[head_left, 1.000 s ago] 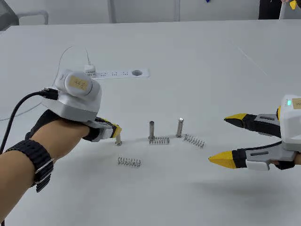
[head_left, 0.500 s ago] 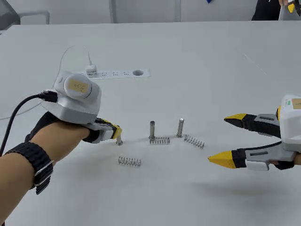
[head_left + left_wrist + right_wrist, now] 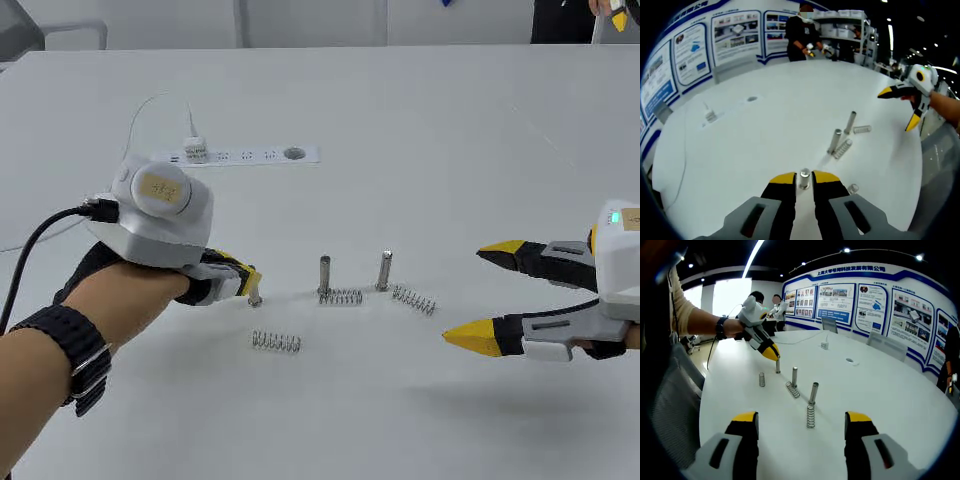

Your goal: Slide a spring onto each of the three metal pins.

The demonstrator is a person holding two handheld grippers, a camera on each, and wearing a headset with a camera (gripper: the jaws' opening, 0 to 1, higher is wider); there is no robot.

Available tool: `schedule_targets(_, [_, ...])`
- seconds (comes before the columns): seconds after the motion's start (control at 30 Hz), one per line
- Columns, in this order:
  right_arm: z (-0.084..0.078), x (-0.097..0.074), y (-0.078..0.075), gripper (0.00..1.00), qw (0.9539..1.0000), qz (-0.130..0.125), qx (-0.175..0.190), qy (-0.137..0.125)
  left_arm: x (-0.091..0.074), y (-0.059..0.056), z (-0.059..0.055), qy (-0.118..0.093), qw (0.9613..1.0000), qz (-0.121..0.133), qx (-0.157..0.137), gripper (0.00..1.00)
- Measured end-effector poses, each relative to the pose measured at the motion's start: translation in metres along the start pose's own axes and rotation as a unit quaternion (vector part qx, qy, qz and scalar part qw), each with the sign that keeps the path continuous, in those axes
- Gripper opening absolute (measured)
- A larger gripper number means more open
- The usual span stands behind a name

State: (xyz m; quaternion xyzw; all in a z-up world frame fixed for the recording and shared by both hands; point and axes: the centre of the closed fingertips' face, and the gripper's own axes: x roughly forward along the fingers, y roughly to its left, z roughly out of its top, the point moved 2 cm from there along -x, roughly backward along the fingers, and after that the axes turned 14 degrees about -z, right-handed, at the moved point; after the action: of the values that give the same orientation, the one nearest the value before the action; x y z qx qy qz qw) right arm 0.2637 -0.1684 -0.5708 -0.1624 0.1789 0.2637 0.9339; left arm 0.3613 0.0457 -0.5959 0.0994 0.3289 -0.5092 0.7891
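Yellow-tipped jaws of the left gripper (image 3: 804, 176) clamp a short upright silver metal pin (image 3: 804, 180) on the white table (image 3: 420, 140), while the right gripper (image 3: 478, 296) hangs well apart, jaws spread wide. Two taller steel pins (image 3: 324, 273) (image 3: 384, 269) stand nearby, and three coiled wire springs (image 3: 275, 342) (image 3: 341, 297) (image 3: 413, 299) lie flat around them.

The white tabletop (image 3: 420, 130) carries three metal pins standing upright in a loose row: the left pin (image 3: 255, 292), the middle pin (image 3: 324, 273) and the right pin (image 3: 384, 270). The first spring (image 3: 341, 297) lies flat against the middle pin's foot. The second spring (image 3: 413, 299) lies just beside the right pin. The third spring (image 3: 275, 342) lies apart, nearer the front. Farther back lies a white power strip (image 3: 240, 156) with a plug (image 3: 196, 150) at one end.
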Motion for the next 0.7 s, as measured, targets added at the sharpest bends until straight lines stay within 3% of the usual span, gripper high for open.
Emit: schedule_targets(0.7, [0.004, 0.002, 0.004, 0.7, 1.0, 0.007, -0.003, 0.0, -0.011, -0.003, -0.001, -0.024, 0.9997, -0.002, 0.003, 0.23])
